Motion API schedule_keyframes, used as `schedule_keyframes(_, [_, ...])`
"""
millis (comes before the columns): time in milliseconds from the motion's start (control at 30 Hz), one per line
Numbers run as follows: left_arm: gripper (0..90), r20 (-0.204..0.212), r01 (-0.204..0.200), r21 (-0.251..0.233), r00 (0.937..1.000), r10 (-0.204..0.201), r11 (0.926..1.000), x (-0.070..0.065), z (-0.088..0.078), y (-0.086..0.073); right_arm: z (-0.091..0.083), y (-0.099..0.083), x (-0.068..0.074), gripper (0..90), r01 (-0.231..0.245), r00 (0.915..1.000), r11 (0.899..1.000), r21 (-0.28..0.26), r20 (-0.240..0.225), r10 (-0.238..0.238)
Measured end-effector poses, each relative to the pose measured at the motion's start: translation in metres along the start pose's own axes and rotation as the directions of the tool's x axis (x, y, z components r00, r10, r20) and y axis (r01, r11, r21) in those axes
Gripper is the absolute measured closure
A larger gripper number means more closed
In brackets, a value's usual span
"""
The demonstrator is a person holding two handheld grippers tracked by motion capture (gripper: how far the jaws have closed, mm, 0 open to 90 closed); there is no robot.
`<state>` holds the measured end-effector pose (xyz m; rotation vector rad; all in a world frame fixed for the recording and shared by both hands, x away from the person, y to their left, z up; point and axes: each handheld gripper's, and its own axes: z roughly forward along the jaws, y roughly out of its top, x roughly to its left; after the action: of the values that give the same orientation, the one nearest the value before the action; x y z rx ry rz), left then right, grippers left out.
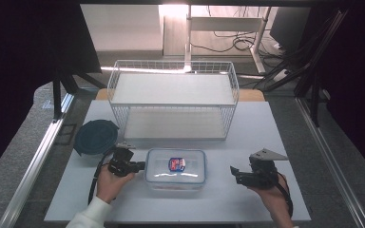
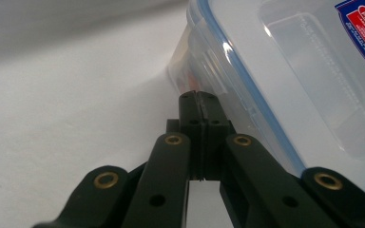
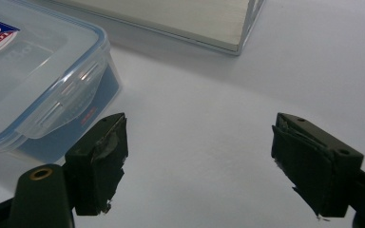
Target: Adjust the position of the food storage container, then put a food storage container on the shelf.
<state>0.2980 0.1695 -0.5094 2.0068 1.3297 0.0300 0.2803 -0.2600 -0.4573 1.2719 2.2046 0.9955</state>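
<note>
Your closed left hand-held gripper (image 1: pixel 140 166) touches the clear plastic lidded box (image 1: pixel 176 168) at nine o'clock; next, bring in your open, empty right hand-held gripper (image 1: pixel 233 172).

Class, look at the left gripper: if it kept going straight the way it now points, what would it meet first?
The left gripper, jaws shut, points at the clear plastic container. Its tips sit right at the container's near side wall, perhaps already touching, so it would meet that wall first.
</note>
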Motion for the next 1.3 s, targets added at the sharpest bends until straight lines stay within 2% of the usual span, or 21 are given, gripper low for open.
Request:
schedule_keyframes(133, [90.0, 0.014, 0.006, -0.014, 0.9999, -0.005, 0.9999, 0.003, -0.005, 0.001, 0.000, 0.001, 0.003, 19.3, 0.007, 1.0000, 1.000, -0.008, 0.003, -0.007])
schedule_keyframes(200, [90.0, -0.004, 0.000, -0.046, 1.0000, 0.000, 0.9990, 0.004, -0.019, 0.002, -0.002, 0.002, 0.004, 19.4, 0.015, 0.9999, 1.000, -0.019, 0.005, -0.015])
schedule_keyframes(300, [90.0, -0.016, -0.006, -0.116, 0.9999, 0.004, 0.9933, 0.004, -0.042, 0.003, -0.003, 0.004, 0.007, 19.8, 0.022, 0.9997, 0.999, -0.034, 0.008, -0.021])
schedule_keyframes(400, [87.9, -0.018, -0.018, -0.148, 0.9997, 0.015, 0.9888, 0.002, -0.054, 0.002, 0.000, 0.005, 0.010, 19.8, 0.023, 0.9997, 0.999, -0.034, 0.001, -0.023])
schedule_keyframes(533, [66.8, -0.026, -0.016, -0.179, 0.9996, 0.012, 0.9838, -0.002, -0.060, -0.002, 0.003, 0.006, 0.015, 19.8, 0.030, 0.9991, 0.999, -0.035, -0.028, -0.031])
schedule_keyframes(600, [52.9, 0.001, 0.010, -0.177, 1.0000, -0.010, 0.9842, -0.003, -0.063, -0.002, 0.004, 0.008, 0.017, 19.8, 0.028, 0.9984, 0.999, -0.043, -0.048, -0.030])
schedule_keyframes(667, [43.6, 0.027, 0.022, -0.180, 0.9995, -0.018, 0.9834, -0.004, -0.067, -0.002, 0.005, 0.009, 0.018, 19.8, 0.023, 0.9970, 0.998, -0.051, -0.072, -0.027])
schedule_keyframes(833, [26.1, 0.014, 0.027, -0.202, 0.9996, -0.025, 0.9791, -0.010, -0.074, -0.002, 0.005, 0.010, 0.019, 21.1, 0.009, 0.9919, 0.998, -0.068, -0.126, -0.018])
schedule_keyframes(933, [20.5, 0.020, 0.034, -0.200, 0.9993, -0.031, 0.9792, -0.010, -0.075, -0.003, 0.004, 0.011, 0.020, 21.1, -0.008, 0.9861, 0.997, -0.080, -0.166, -0.005])
schedule_keyframes(1033, [15.9, 0.037, 0.059, -0.192, 0.9979, -0.052, 0.9796, -0.007, -0.072, -0.003, 0.003, 0.013, 0.022, 20.6, -0.024, 0.9793, 0.996, -0.085, -0.202, 0.006])
schedule_keyframes(1100, [14.1, 0.047, 0.070, -0.192, 0.9970, -0.062, 0.9790, -0.006, -0.070, -0.003, 0.003, 0.014, 0.023, 19.9, -0.046, 0.9717, 0.995, -0.084, -0.235, 0.025])
schedule_keyframes(1167, [12.1, 0.057, 0.079, -0.193, 0.9960, -0.069, 0.9781, -0.005, -0.069, -0.002, 0.003, 0.014, 0.025, 19.8, -0.054, 0.9664, 0.996, -0.071, -0.255, 0.034])
schedule_keyframes(1233, [11.0, 0.078, 0.092, -0.197, 0.9939, -0.078, 0.9761, -0.005, -0.067, -0.001, 0.005, 0.014, 0.028, 19.5, -0.049, 0.9645, 0.997, -0.057, -0.262, 0.033])
schedule_keyframes(1300, [10.0, 0.093, 0.099, -0.196, 0.9923, -0.082, 0.9756, -0.006, -0.066, 0.000, 0.006, 0.014, 0.029, 18.9, -0.074, 0.9557, 0.996, -0.045, -0.288, 0.058])
